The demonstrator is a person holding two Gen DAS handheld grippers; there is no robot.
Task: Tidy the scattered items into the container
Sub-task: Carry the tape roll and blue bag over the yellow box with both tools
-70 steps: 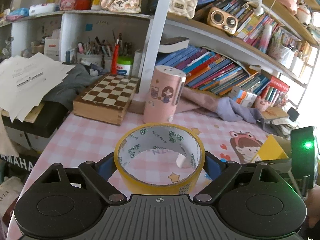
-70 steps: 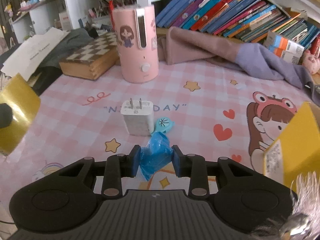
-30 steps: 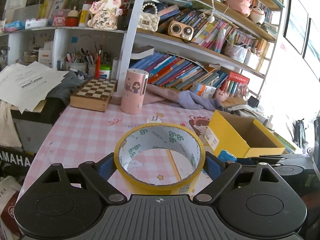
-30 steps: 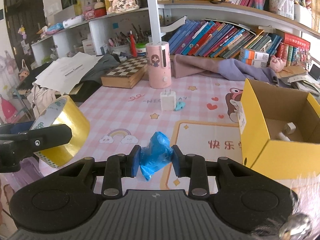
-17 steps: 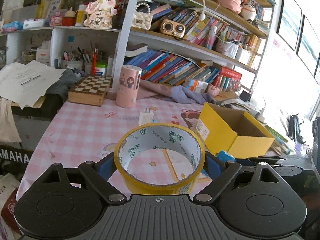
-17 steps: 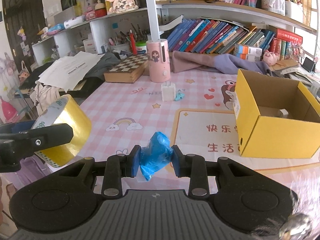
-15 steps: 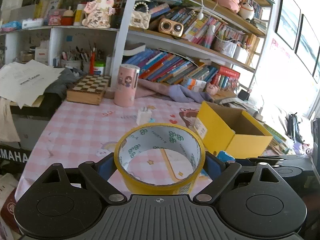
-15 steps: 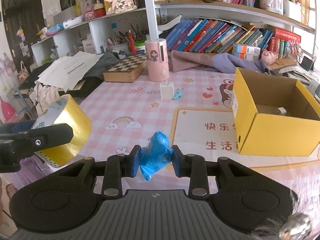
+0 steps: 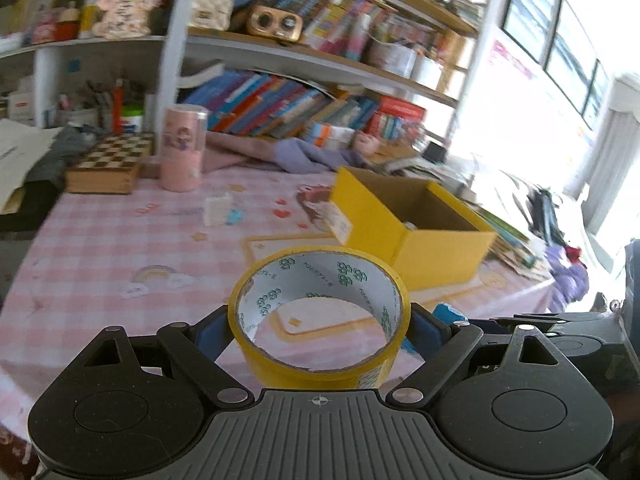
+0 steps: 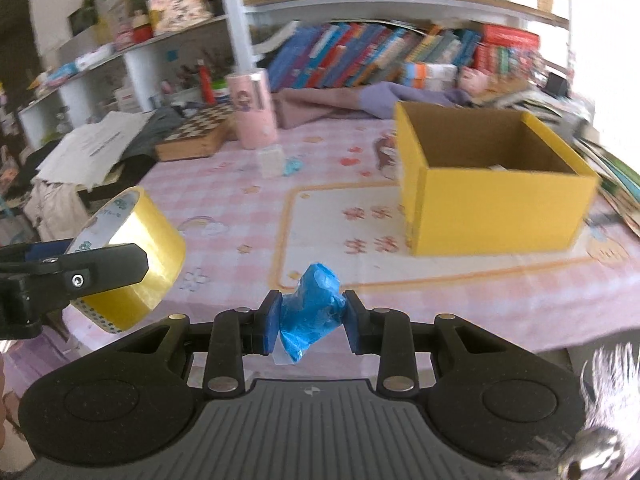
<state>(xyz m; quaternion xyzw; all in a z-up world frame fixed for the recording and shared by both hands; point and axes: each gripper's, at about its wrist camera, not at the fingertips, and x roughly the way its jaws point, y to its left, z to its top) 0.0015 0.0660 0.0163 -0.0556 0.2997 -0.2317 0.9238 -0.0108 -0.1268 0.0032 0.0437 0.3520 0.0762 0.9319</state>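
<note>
My left gripper (image 9: 320,324) is shut on a roll of yellow tape (image 9: 320,364), held above the pink checked table; the same tape roll (image 10: 132,264) shows at the left of the right wrist view. A crumpled blue plastic bag (image 10: 310,308) sits pinched in my right gripper (image 10: 310,318), which is shut on it. The open yellow cardboard box (image 10: 492,208) stands ahead and to the right of both grippers, with a small white item inside. In the left wrist view the yellow box (image 9: 432,248) lies beyond the tape. A white plug adapter (image 9: 217,209) and a small blue piece (image 9: 235,216) lie farther back.
A pink cylinder (image 9: 182,148) and a wooden chessboard box (image 9: 110,166) stand at the table's far side, with a purple cloth (image 9: 304,156) before the bookshelves. Papers (image 10: 96,144) hang over the left. The table's near edge (image 10: 520,336) runs just ahead of my right gripper.
Both grippers have swung right and pulled back; the yellow box now sits nearer the middle of each view and the pink cylinder has drifted left. Both grips are unchanged.
</note>
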